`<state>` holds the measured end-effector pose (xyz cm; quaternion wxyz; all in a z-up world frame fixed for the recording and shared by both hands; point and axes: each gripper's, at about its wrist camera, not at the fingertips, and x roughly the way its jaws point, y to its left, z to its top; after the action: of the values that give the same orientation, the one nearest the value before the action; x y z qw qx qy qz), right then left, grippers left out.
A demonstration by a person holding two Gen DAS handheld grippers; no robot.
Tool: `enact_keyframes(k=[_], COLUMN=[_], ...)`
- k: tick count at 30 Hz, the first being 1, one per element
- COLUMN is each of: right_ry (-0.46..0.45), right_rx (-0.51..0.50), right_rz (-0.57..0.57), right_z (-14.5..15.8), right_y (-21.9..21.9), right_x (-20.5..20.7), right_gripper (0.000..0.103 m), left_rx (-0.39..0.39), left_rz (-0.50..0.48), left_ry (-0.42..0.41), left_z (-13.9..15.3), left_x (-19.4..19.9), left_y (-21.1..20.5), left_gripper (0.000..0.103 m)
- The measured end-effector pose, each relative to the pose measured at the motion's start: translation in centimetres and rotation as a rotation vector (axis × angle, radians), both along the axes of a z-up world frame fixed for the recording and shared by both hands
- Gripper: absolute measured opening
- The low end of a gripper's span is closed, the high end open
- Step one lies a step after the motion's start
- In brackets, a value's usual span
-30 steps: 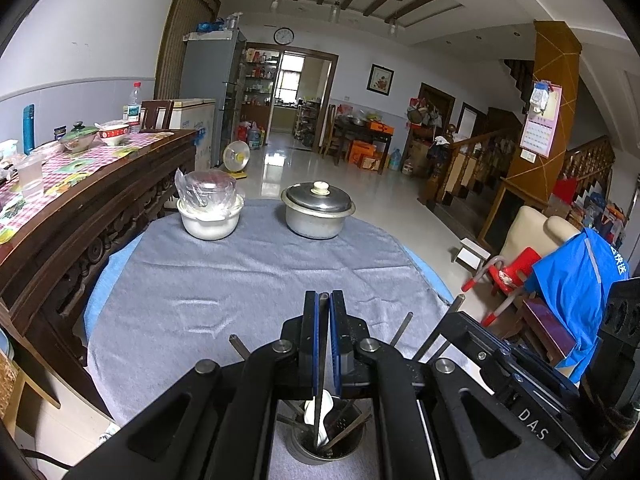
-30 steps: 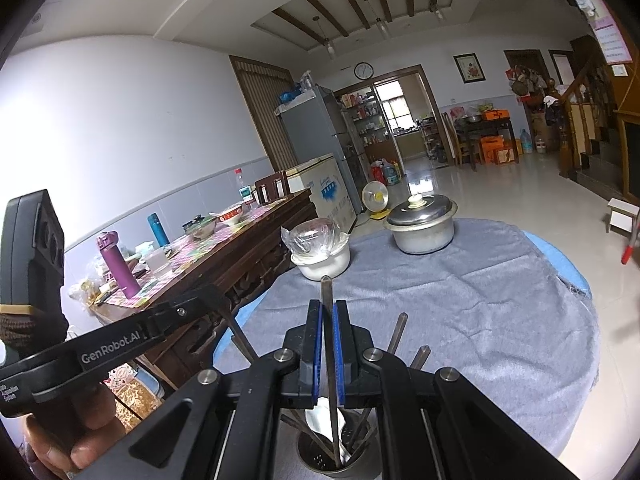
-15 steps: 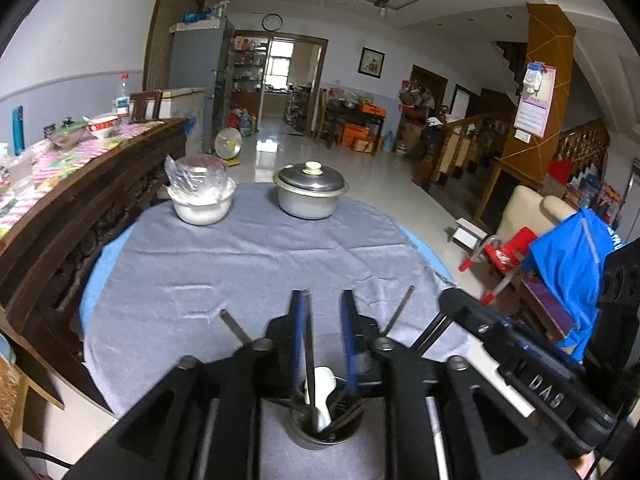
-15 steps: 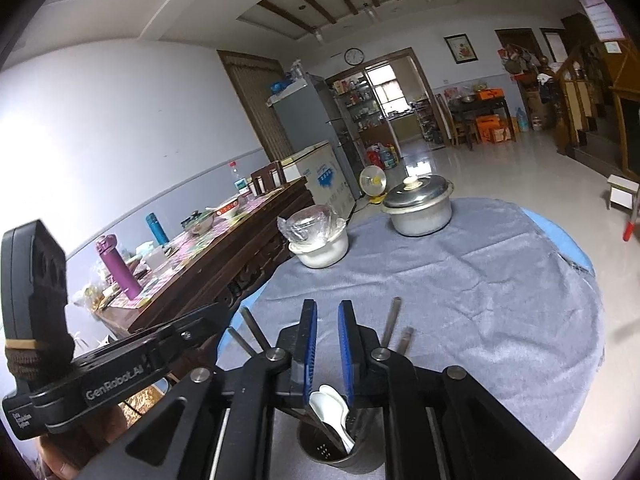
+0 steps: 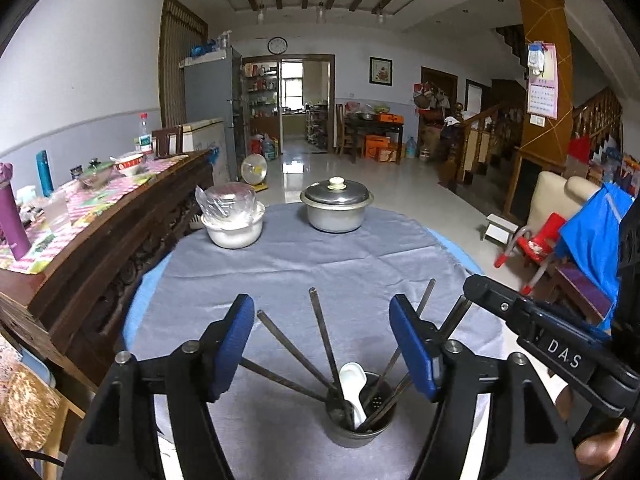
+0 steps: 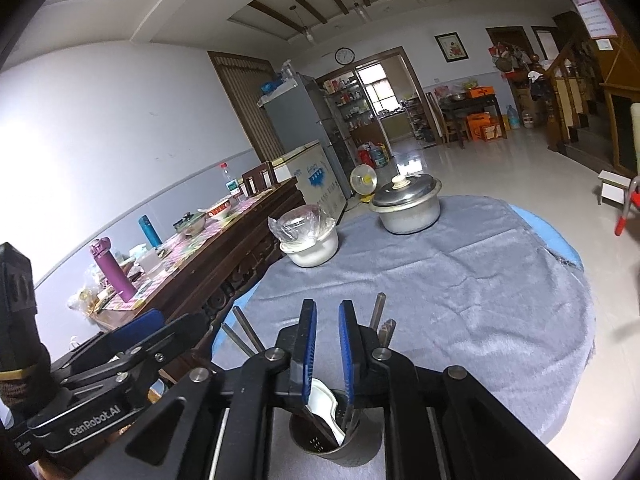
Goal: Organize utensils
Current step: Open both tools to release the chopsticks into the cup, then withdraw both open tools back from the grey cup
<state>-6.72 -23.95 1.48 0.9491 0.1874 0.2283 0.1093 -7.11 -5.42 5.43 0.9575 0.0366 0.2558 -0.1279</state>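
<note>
Left wrist view: grey tablecloth under left tool, spread wide, just opened, nothing gripped.

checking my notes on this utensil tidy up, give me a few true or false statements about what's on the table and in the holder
1. The dark metal utensil holder has a white ceramic spoon in it. True.
2. The dark chopsticks lie flat on the grey cloth. False: they stand leaning in the holder.
3. The lidded metal pot sits at the far side of the round table. True.
4. The left gripper is clamped on a chopstick. False: its jaws have just been opening and stand wide; a chopstick rises between them untouched.
5. The white bowl is uncovered. False: clear plastic wrap covers its contents.
6. The right gripper has a narrow gap, holding nothing. True.
</note>
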Motion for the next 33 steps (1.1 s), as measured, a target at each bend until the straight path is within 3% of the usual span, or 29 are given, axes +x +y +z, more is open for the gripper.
enact_keyframes(k=[3,22,26,33], right_ry=[0.001,0.045,0.051,0.053], right_rx=[-0.006,-0.098,-0.138,-0.163], right_rz=[-0.009,-0.036,-0.062,-0.110], right_z=[0.1,-1.9,-2.7,-3.1], right_y=[-0.1,0.2,0.6,1.7], right_x=[-0.4,-2.6,-3.6,-4.6], right_gripper=[0.029,0.031,0.049,0.052], left_rx=[0.018,0.113,0.117,0.154], left_rz=[0.018,0.071,0.073,0.150], left_ry=[-0.007,0.025,0.050,0.053], left_z=[0.1,-2.2,-3.3,-4.1], left_x=[-0.3,-1.7,-2.7,-4.1], left_y=[0.1,0.8,1.1,1.4], left_gripper=[0.074,0.085,0.086,0.088])
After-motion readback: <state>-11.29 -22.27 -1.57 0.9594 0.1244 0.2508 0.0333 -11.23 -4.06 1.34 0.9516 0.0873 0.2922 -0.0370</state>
